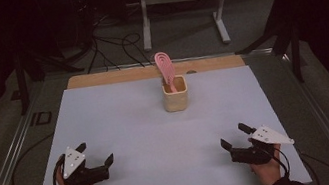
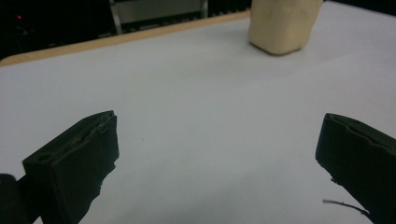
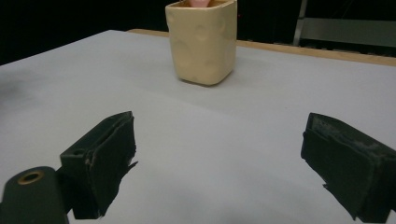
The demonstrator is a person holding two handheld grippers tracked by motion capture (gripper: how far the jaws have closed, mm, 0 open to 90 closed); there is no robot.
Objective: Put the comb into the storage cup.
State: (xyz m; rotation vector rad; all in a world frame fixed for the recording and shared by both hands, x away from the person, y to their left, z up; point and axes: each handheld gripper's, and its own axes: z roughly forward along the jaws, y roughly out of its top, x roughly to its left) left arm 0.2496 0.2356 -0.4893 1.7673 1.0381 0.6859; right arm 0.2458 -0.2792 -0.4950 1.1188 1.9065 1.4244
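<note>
The left gripper (image 1: 95, 153) rested low over the near edge of the desk (image 1: 122, 125), its jaws spread wide with nothing between them. The right gripper (image 1: 235, 135) sat the same way, jaws apart and empty. Well ahead of both, and about midway between them, stood a cream cup (image 1: 175, 94) holding a pink spatula (image 1: 165, 68) that leaned toward the far rim, its slotted head rising above the cup. In the left gripper view the cup (image 2: 283, 25) lay ahead and to the right of the jaws; in the right gripper view the cup (image 3: 203, 41) lay ahead and slightly left, with a sliver of the pink spatula (image 3: 201, 3) at its mouth.

The work in hand seemed to be reaching for the spatula or the cup, and neither gripper had yet closed the gap. The main risk looked to be tipping: the cup appeared light and narrow, and the tall spatula gave it leverage, so a jaw brushing the handle sideways could topple both. Pulling the spatula at a slant rather than straight up might drag the cup along the smooth desk, unless the other gripper steadied its wall. A pinch on the thin slotted head could also slip.
</note>
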